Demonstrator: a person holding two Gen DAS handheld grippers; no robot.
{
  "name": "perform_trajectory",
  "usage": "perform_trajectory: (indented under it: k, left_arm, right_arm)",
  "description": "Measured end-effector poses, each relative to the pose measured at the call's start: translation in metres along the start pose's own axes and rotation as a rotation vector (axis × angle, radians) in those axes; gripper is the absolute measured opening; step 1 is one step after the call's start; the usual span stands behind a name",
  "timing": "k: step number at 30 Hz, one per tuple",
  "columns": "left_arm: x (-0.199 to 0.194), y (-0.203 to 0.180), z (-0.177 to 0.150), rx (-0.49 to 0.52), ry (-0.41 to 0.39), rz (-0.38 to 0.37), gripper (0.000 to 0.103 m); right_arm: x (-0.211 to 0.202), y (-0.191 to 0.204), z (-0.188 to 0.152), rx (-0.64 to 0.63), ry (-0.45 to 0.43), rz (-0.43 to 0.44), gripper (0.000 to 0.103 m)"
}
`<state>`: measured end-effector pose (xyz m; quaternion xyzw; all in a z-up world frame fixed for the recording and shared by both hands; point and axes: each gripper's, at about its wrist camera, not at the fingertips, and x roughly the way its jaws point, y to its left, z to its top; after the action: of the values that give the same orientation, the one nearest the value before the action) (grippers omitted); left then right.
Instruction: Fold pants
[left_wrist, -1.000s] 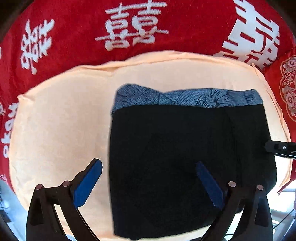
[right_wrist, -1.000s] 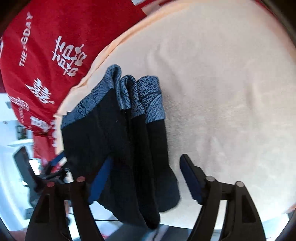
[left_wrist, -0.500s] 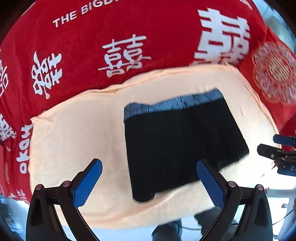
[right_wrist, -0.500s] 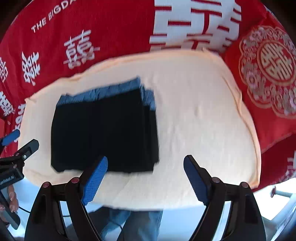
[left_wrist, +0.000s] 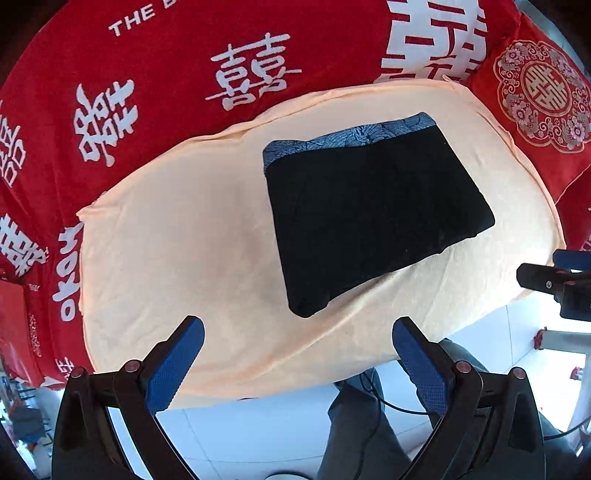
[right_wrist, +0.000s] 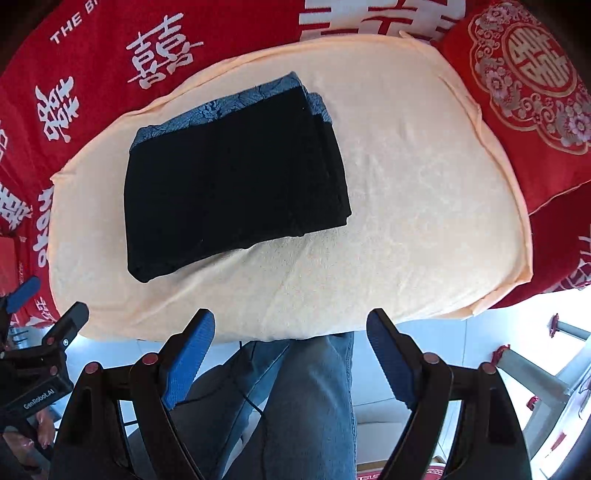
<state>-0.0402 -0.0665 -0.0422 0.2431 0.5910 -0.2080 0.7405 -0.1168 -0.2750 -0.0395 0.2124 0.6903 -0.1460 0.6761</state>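
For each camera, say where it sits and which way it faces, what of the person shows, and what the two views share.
Left wrist: sits on the left tool, open, looking down and forward at the folded black pants on the peach towel; the person's leg and the right tool show.
Right wrist: sits on the right tool, open, looking at the pants from further right; jeans-clad legs and the left tool show.
Shared: pants, towel, red cloth.

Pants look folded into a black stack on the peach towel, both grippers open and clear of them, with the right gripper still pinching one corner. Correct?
Not quite. The right gripper pinches nothing: the right wrist view shows its jaws apart, off the towel's near edge. The folded pants lie free, and the left gripper is open too.
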Motion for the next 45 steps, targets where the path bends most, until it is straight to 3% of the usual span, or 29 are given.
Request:
perform_trajectory:
  k: [2, 5, 14, 19, 31, 45]
  left_arm:
    - [-0.004, 0.002, -0.001, -0.005, -0.004, -0.005, 0.102]
    - [-0.007, 0.003, 0.0, -0.01, -0.003, -0.01, 0.102]
    - [-0.017, -0.004, 0.004, -0.002, -0.003, -0.004, 0.102]
    - [-0.015, -0.004, 0.007, -0.019, -0.001, -0.006, 0.102]
    - [-0.007, -0.005, 0.007, -0.091, 0.04, -0.047, 0.102]
    - [-0.007, -0.012, 0.012, -0.102, 0.041, -0.058, 0.102]
  right_arm:
    - [-0.007, 0.006, 0.0, -0.024, -0.024, -0.027, 0.087]
    - [-0.013, 0.012, 0.003, -0.056, -0.032, -0.044, 0.103]
    - [-0.029, 0.024, 0.009, -0.065, -0.088, -0.037, 0.103]
    - [-0.023, 0.023, 0.007, -0.034, -0.077, -0.006, 0.103]
    - [-0.02, 0.021, 0.008, -0.055, -0.075, -0.02, 0.103]
    - [-0.024, 0.018, 0.014, -0.082, -0.088, -0.023, 0.103]
